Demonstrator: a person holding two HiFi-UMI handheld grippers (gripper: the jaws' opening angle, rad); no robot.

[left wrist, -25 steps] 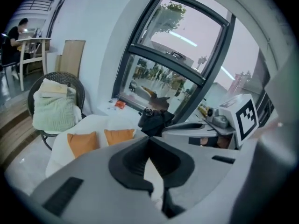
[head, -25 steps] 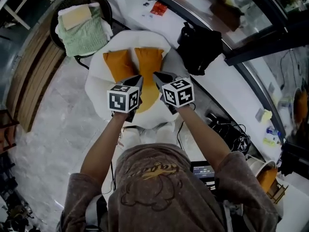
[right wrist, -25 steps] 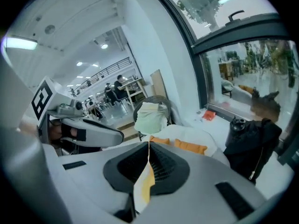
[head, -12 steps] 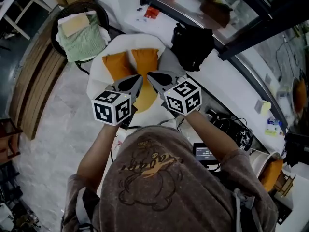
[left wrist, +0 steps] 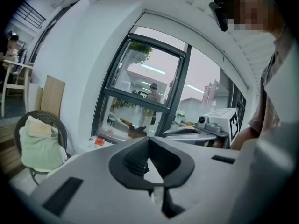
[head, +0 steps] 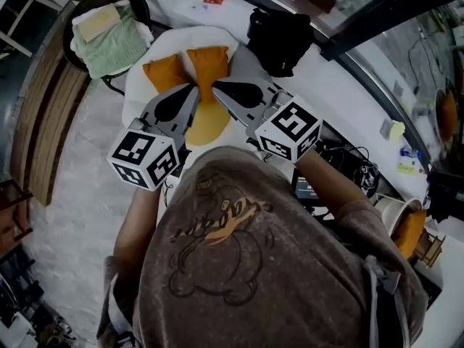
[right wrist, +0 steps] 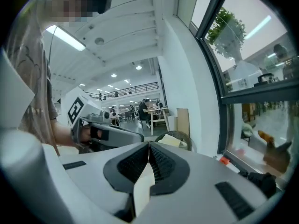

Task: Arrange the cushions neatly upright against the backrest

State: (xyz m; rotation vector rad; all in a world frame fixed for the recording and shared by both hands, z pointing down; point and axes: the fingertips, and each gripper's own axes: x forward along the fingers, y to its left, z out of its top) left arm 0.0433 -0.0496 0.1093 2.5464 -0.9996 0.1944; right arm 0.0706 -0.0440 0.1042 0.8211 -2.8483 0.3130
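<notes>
I am holding my left tongs [head: 191,90] and right tongs [head: 216,86] closed, gripping nothing, above the white chair [head: 135,96]. 2 orange cushions [head: 165,72] are standing at its far side, and a 3rd cushion [head: 206,125] is lying flat directly below, between both tongs.

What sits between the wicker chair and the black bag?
The white armchair holding the orange cushions. The head view shows it, with the wicker chair on its left and the bag on its right.
</notes>
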